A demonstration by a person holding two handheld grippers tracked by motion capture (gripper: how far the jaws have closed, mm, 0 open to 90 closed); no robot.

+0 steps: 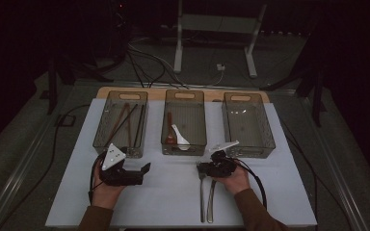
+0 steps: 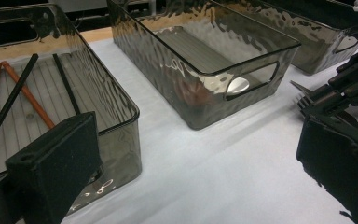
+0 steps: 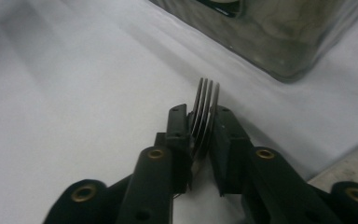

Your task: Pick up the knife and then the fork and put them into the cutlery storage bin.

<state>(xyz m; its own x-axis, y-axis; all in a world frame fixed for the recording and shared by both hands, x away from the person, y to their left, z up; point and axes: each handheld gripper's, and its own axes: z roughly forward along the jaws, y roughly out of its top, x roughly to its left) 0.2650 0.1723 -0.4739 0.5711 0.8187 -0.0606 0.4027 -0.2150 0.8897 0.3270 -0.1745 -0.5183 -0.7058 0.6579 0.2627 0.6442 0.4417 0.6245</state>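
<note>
1. The right claw (image 3: pixel 203 135) is clamped on a fork (image 3: pixel 204 112) near its head, tines sticking out past the jaw tips. Seen from the high view, the fork lies on the tabletop (image 1: pixel 173 192) in front of the middle bin (image 1: pixel 185 122), beside what looks like a knife (image 1: pixel 211 202), though the light is too dim to be sure.
2. The fork's long axis runs near-to-far: handle toward the person, tines toward the bins.
3. The grip sits far forward, so the handle will likely droop when lifted. A slow, level lift should keep it from swinging or pivoting between the jaws.
4. The right bin (image 1: pixel 248 125) looks empty and the middle one holds spoons, so the fork probably goes right; its axis should be kept along the bin's length.
5. The left claw (image 1: pixel 142 171) is released, jaws wide apart, holding nothing, near the left bin (image 1: pixel 121 124) of chopsticks (image 1: pixel 127 120).
</note>
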